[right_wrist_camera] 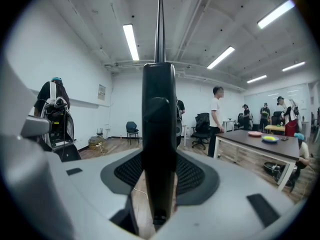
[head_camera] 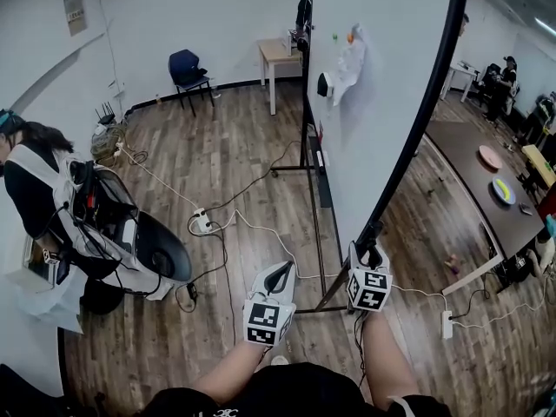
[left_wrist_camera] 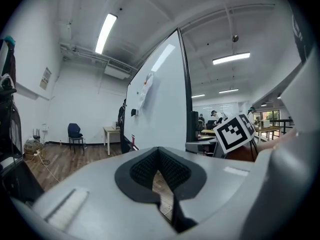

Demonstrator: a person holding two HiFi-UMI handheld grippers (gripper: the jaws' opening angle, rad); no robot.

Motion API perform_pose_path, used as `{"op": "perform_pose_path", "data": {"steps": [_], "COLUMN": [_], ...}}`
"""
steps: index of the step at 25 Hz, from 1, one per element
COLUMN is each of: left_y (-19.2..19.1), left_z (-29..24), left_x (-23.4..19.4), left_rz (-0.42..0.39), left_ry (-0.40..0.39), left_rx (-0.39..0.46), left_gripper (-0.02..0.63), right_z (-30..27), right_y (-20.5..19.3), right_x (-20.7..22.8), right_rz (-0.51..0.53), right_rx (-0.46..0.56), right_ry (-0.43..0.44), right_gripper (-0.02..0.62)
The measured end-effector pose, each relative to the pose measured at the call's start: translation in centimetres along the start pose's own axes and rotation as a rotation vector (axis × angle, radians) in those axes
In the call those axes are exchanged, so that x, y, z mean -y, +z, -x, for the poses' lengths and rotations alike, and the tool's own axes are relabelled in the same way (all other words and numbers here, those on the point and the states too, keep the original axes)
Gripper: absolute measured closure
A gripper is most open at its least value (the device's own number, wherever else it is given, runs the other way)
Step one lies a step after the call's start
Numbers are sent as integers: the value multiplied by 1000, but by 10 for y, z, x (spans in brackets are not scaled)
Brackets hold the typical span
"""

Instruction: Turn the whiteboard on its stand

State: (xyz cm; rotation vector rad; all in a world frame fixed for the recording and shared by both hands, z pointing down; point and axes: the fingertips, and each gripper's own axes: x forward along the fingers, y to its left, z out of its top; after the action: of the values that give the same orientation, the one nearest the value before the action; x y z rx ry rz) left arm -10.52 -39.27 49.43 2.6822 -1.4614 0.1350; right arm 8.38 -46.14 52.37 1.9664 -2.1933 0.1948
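The tall whiteboard [head_camera: 382, 76] stands on a black wheeled stand [head_camera: 313, 189], seen almost edge-on, its black frame running down to my hands. My right gripper [head_camera: 370, 248] is shut on that frame's lower edge. In the right gripper view the black frame edge [right_wrist_camera: 159, 134] stands upright between the pads, with the right gripper [right_wrist_camera: 159, 169] closed around it. My left gripper [head_camera: 278, 276] hangs free, left of the stand, holding nothing. In its own view the left gripper [left_wrist_camera: 158, 156] has its tips together, and the whiteboard [left_wrist_camera: 160, 99] rises ahead. A white cloth [head_camera: 349, 63] hangs on the board.
Cables and a power strip [head_camera: 201, 224] lie on the wood floor left of the stand, and another strip [head_camera: 447, 324] lies at the right. A person with equipment [head_camera: 35, 181] stands at the left. A blue chair [head_camera: 187, 68] and a small table [head_camera: 276, 55] stand at the back. A dark table [head_camera: 473, 176] is at the right.
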Motion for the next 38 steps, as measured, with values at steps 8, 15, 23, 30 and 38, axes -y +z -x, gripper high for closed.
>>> {"op": "perform_pose_path", "data": {"steps": [8, 15, 23, 30, 38], "left_y": [4, 1, -9, -10, -10], "left_z": [12, 17, 28, 34, 48], "left_x": [35, 67, 87, 104, 129], "left_rz": [-9, -14, -9, -10, -20], "left_ry": [6, 21, 28, 26, 23], "left_rx": [7, -6, -29, -30, -26], "left_gripper": [598, 600, 600, 598, 599], "right_z": [19, 38, 61, 84, 113], "right_y": [-4, -8, -14, -20, -27], "right_x": [7, 24, 34, 52, 71], "right_rz": [0, 0, -2, -7, -10], "right_rx": [-13, -14, -1, 5, 9], "right_ry": [-4, -1, -1, -8, -18], "right_gripper": [396, 396, 396, 396, 396]}}
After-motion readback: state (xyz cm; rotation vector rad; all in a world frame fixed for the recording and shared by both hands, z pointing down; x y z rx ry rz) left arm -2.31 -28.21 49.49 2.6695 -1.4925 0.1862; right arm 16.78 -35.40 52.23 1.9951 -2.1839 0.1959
